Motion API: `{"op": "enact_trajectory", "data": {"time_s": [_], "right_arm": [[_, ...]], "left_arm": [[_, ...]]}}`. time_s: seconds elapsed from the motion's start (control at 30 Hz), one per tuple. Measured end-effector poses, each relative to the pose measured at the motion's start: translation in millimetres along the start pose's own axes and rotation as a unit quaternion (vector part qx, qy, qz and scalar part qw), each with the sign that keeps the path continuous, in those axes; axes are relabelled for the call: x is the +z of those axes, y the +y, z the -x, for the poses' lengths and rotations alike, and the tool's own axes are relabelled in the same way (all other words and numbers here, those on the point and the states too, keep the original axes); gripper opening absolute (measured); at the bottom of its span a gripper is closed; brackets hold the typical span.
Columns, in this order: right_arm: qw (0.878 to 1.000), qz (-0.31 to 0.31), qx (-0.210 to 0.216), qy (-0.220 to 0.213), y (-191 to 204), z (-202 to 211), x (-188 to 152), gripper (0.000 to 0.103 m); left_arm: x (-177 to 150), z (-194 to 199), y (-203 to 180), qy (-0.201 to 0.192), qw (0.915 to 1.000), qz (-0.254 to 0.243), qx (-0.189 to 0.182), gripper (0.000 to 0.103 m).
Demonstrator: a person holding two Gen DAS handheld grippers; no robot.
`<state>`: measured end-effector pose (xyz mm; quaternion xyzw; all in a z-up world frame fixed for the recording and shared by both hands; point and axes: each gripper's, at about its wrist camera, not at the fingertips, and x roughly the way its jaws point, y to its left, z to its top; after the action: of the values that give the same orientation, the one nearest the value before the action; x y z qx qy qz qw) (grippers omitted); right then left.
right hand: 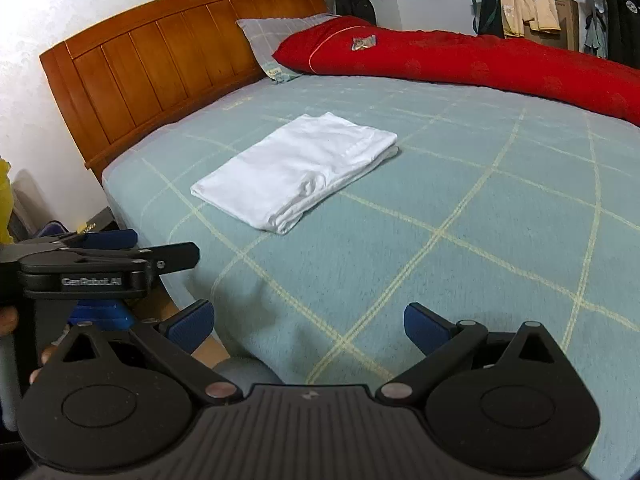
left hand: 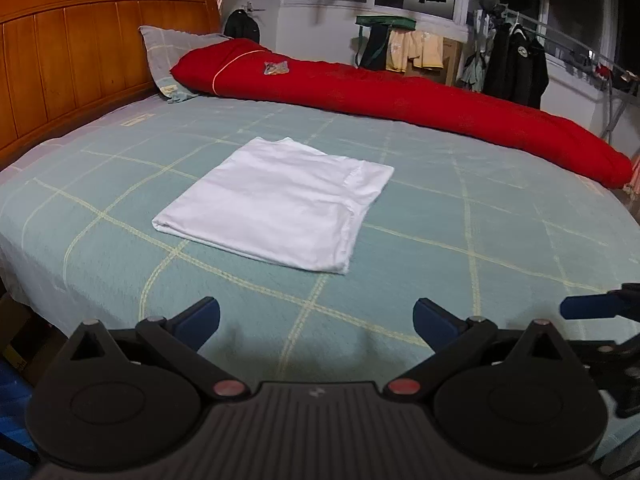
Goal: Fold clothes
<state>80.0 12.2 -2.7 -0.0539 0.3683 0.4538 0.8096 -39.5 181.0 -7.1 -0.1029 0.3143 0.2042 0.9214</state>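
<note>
Fingers (left hand: 200, 318) apart, red quilt (left hand: 400, 96) beyond shirt (left hand: 276, 204)

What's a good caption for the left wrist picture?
Open left tool faces a folded white shirt on the bed.

White folded shirt (left hand: 276, 204), plain, at centre. Bedspread (left hand: 440, 248) pale teal, thin yellow grid lines. Quilt (left hand: 400, 96) red, at 1 o'clock. Headboard (left hand: 80, 52) orange-brown wood, at 10 o'clock. Pillow (left hand: 168, 52) grey check. Gripper pads (left hand: 200, 320) blue, bodies black.
</note>
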Motion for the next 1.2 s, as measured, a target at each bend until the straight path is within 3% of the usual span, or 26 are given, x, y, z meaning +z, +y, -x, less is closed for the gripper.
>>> {"op": "enact_trajectory", "data": {"time_s": [0.27,0.6,0.73,1.2], "right_arm": [[1.0,0.01,-0.018,-0.007,19,22,-16,0.103],[0.999,0.028,-0.026,-0.026,44,53,-43,0.103],[0.998,0.045,-0.027,-0.023,56,59,-51,0.103],[0.996,0.077,-0.04,-0.034,81,71,-53,0.103]], "left_arm": [[-10,31,-15,-0.002,0.9998,-0.02,0.007,0.102],[-31,69,-19,-0.004,0.9999,-0.001,0.016,0.102],[-38,79,-19,0.006,0.9993,0.005,0.036,0.102],[-39,98,-16,-0.002,0.9992,0.003,0.04,0.102]]}}
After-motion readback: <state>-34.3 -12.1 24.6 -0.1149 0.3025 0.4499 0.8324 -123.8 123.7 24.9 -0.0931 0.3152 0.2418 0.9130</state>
